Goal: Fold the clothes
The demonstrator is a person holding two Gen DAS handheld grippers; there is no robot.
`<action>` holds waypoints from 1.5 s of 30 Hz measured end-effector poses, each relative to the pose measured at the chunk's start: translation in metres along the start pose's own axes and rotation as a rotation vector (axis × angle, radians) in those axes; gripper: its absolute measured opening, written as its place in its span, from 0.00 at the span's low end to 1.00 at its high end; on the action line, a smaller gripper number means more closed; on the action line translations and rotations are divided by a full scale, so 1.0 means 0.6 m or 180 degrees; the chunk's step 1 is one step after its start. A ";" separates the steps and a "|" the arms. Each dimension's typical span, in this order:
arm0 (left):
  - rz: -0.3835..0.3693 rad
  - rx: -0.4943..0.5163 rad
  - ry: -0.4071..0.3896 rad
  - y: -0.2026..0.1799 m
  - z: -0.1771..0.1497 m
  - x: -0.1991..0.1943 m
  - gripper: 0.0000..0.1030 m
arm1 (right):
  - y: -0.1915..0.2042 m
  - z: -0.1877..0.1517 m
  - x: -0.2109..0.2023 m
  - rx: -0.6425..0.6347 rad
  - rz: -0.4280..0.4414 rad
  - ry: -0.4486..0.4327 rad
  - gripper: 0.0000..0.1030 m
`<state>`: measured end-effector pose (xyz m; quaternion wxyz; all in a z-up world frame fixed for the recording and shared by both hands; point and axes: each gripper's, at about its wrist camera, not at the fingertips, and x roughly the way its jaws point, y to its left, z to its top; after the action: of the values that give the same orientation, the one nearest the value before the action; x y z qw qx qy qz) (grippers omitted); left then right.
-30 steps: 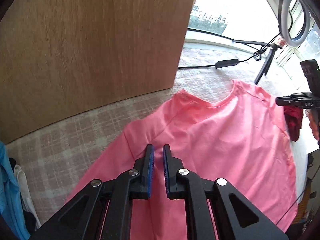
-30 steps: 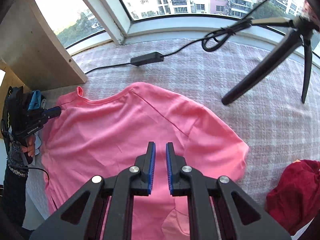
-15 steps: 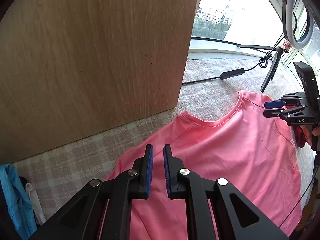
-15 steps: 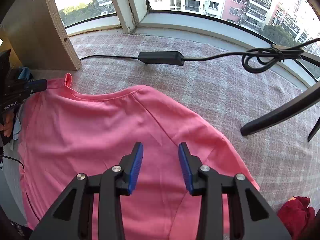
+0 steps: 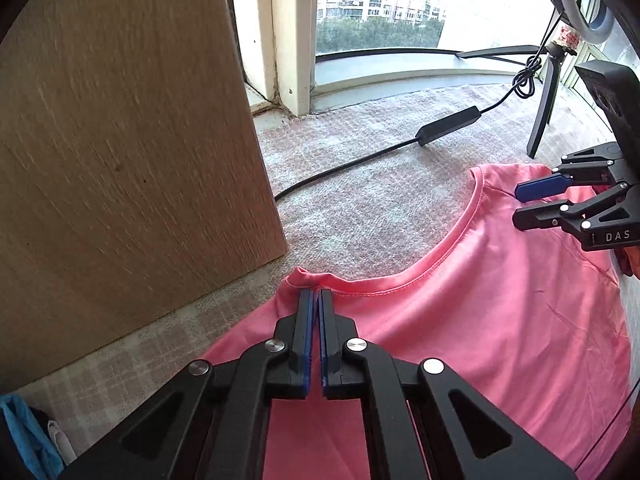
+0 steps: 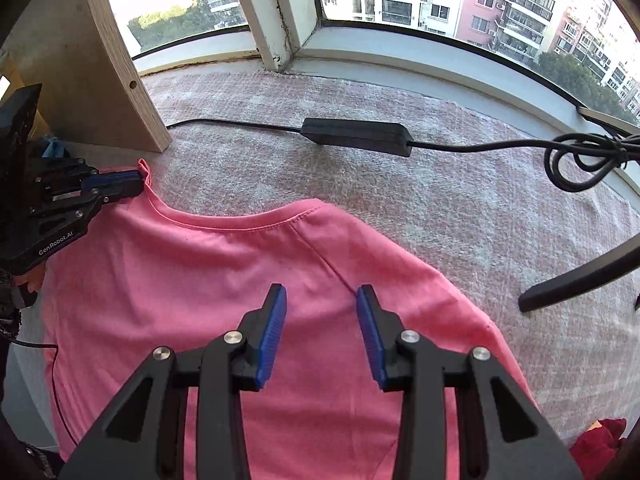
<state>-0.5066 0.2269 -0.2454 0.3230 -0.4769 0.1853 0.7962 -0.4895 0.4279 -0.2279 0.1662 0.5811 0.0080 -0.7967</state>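
Note:
A pink T-shirt (image 5: 480,320) (image 6: 200,280) lies spread on a checked pink cloth (image 6: 440,220), neckline toward the window. My left gripper (image 5: 316,296) is shut on the shirt at the left end of the neckline, where the fabric puckers up. In the right wrist view the left gripper (image 6: 138,184) pinches that same corner. My right gripper (image 6: 321,300) hovers open over the shirt's right shoulder seam with nothing between its fingers. From the left wrist view the right gripper (image 5: 524,204) shows its jaws apart near the right end of the neckline.
A wooden panel (image 5: 120,160) stands close on the left. A black cable with an adapter box (image 6: 356,136) runs across the cloth beyond the shirt. Black tripod legs (image 6: 580,276) stand at the right. A dark red garment (image 6: 600,440) lies at the lower right, and a blue cloth (image 5: 20,432) at the lower left.
My right gripper went from shut to open and let go of the shirt. Both grippers moved toward the neckline and the window. The left gripper stayed shut.

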 end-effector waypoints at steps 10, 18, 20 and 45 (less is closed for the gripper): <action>0.0205 0.0011 -0.0062 0.016 -0.004 -0.024 0.01 | -0.011 0.015 -0.013 0.0301 -0.0288 -0.0174 0.35; 0.0140 -0.0432 -0.0361 0.113 -0.115 -0.291 0.11 | 0.004 -0.035 -0.138 0.0471 0.0096 -0.0503 0.35; 0.0118 -0.0550 -0.0210 0.133 -0.173 -0.326 0.22 | 0.006 -0.063 -0.179 0.0505 0.0127 -0.0573 0.35; -0.0372 -0.0243 0.0312 -0.101 -0.370 -0.317 0.23 | -0.036 -0.404 -0.306 0.1323 -0.0400 -0.0528 0.37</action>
<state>-0.2588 0.0730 -0.1833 0.3410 -0.5373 0.1422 0.7581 -0.2223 0.5450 -0.1399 -0.0069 0.5337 -0.1337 -0.8350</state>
